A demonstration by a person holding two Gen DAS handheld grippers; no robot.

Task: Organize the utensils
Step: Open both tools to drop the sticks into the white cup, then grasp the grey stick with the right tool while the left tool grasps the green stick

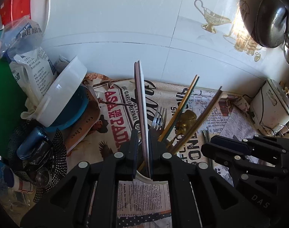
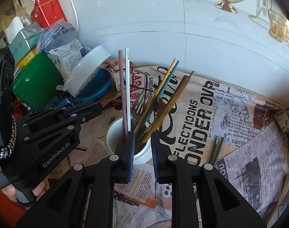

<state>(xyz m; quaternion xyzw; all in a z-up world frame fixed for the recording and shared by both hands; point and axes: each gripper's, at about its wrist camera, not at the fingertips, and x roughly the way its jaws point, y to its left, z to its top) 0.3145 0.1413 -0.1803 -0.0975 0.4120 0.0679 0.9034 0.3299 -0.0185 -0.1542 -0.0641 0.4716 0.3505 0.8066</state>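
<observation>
Chopsticks (image 1: 141, 102) — pinched in left tongs (image 1: 143, 148); right tongs (image 2: 142, 152) — parted, holding nothing

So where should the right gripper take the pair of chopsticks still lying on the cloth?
Grip the loose chopsticks near their middle, coming straight down from above, jaws across the pair. They lie flat and side by side on the cloth, clear of the cup.

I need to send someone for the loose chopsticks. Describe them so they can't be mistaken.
Start at the white cup of utensils on the newspaper-print cloth. To its right, two dark greenish chopsticks lie flat on the cloth. They alone are outside the cup, side by side.
</observation>
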